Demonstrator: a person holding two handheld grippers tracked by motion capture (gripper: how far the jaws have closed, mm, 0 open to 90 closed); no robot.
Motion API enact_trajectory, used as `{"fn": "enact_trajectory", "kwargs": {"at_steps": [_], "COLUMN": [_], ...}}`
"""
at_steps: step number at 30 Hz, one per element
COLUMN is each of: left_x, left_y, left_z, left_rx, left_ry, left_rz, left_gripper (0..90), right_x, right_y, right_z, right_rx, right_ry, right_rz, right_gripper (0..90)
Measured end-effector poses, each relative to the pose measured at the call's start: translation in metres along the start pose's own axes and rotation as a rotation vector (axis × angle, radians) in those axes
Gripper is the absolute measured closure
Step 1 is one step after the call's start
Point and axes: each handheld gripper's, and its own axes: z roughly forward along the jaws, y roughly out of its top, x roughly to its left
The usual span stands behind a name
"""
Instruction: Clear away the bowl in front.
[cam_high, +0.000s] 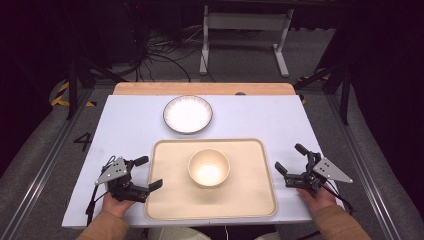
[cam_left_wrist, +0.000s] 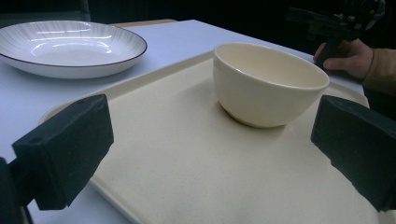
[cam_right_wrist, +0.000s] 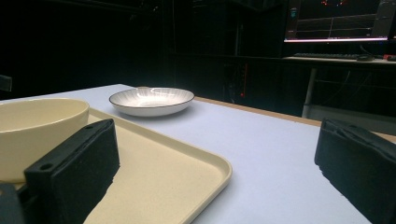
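Seen from the high view, a cream tray (cam_high: 250, 200) lies at the near middle of a white table (cam_high: 125, 125), and a cream bowl (cam_high: 209, 167) stands upright at the tray's centre. Beyond the tray's far edge, clear of it, sits a white plate (cam_high: 188, 114) with a dark rim. The left gripper (cam_high: 148, 173), held in the person's left hand (cam_high: 117, 204), rests at the tray's left edge, its jaws spread apart and empty, the nearer one reaching just over the tray's rim. The right gripper (cam_high: 291, 159), gripped by the right hand (cam_high: 316, 197), hovers just off the tray's right edge, jaws likewise parted with nothing between them.

From the left gripper view, the left gripper (cam_left_wrist: 212, 154) frames the tray (cam_left_wrist: 187, 163) between its two wide-set black jaws; the bowl (cam_left_wrist: 266, 84) stands on the tray ahead, apart from both. The plate (cam_left_wrist: 70, 46) lies on the table past the tray's far-left side. Across the tray, the other hand (cam_left_wrist: 348, 56) holds its gripper.

From the right gripper view, the right gripper (cam_right_wrist: 215, 168) has its jaws released: one over the tray (cam_right_wrist: 177, 172), the other over bare table (cam_right_wrist: 280, 154) beside the tray's corner. The bowl (cam_right_wrist: 37, 128) sits on the tray at left; the plate (cam_right_wrist: 152, 100) rests beyond the tray.
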Motion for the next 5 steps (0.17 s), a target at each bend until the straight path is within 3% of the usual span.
{"fn": "enact_trajectory", "kwargs": {"at_steps": [5], "left_x": [-0.0002], "left_y": [0.0001], "left_z": [-0.0002], "left_rx": [0.000], "left_ry": [0.002], "left_rz": [0.004], "left_gripper": [0.1], "right_x": [0.0000], "right_y": [0.0000], "right_z": [0.0000], "right_rx": [0.000], "right_ry": [0.000], "right_rz": [0.000], "right_gripper": [0.1]}}
